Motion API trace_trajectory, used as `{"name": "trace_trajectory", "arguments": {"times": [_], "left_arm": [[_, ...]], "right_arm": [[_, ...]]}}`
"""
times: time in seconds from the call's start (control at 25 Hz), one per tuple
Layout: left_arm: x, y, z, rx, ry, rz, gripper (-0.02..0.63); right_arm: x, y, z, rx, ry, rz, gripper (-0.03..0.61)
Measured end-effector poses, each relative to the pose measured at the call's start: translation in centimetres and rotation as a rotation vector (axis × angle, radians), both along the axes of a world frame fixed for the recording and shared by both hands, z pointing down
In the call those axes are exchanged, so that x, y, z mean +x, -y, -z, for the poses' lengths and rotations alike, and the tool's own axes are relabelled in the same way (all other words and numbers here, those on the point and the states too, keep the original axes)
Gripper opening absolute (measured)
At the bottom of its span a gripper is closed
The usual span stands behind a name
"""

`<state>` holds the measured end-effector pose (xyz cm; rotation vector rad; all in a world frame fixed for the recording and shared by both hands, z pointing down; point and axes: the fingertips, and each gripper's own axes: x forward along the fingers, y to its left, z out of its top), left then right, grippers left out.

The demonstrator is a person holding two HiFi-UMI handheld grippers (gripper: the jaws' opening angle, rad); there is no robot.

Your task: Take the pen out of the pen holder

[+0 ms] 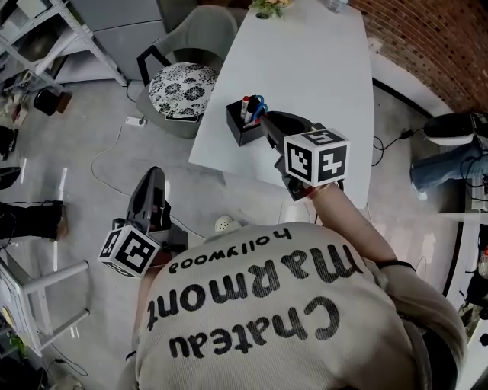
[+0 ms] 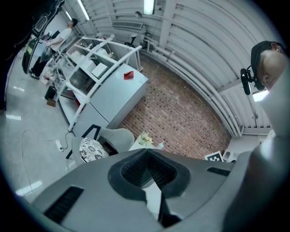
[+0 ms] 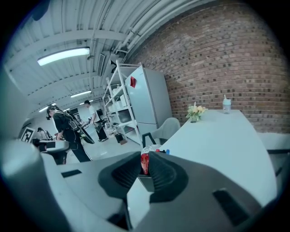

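Note:
A black pen holder (image 1: 242, 126) stands near the front left corner of the white table (image 1: 320, 68), with a red-capped pen (image 1: 245, 101) and blue handles (image 1: 258, 107) sticking out of it. My right gripper (image 1: 264, 122) reaches to the holder's right side. In the right gripper view its jaws (image 3: 145, 165) are shut on a red pen (image 3: 144, 162), with the holder (image 3: 146, 182) just below. My left gripper (image 1: 155, 177) hangs over the floor to the left of the table; its pads (image 2: 146, 154) meet with nothing between them.
A grey chair with a patterned cushion (image 1: 181, 87) stands at the table's left edge. Flowers (image 1: 267, 6) sit at the far end. A power strip (image 1: 136, 120) and a cable lie on the floor. White racks (image 2: 95, 68) and people (image 3: 68, 131) are further off.

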<state>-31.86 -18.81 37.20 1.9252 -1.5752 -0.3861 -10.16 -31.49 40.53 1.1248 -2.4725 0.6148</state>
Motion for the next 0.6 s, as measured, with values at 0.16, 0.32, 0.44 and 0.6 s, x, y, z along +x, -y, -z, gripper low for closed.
{"name": "trace_trajectory", "arguments": {"times": [0.16, 0.32, 0.44, 0.6], "left_arm": [[1.0, -0.8, 0.3, 0.007, 0.004, -0.001, 0.0], [1.7, -1.8, 0.9, 0.017, 0.009, 0.0, 0.0], [2.2, -2.6, 1.0, 0.02, 0.012, 0.0, 0.0], [3.0, -3.5, 1.4, 0.025, 0.018, 0.0, 0.0]], "right_arm": [[1.0, -0.7, 0.5, 0.007, 0.021, -0.012, 0.057], [1.9, -1.5, 1.2, 0.01, 0.052, -0.028, 0.057], [2.6, -2.0, 1.7, 0.025, 0.066, -0.048, 0.057], [3.5, -2.6, 2.6, 0.053, 0.098, -0.068, 0.057]]}}
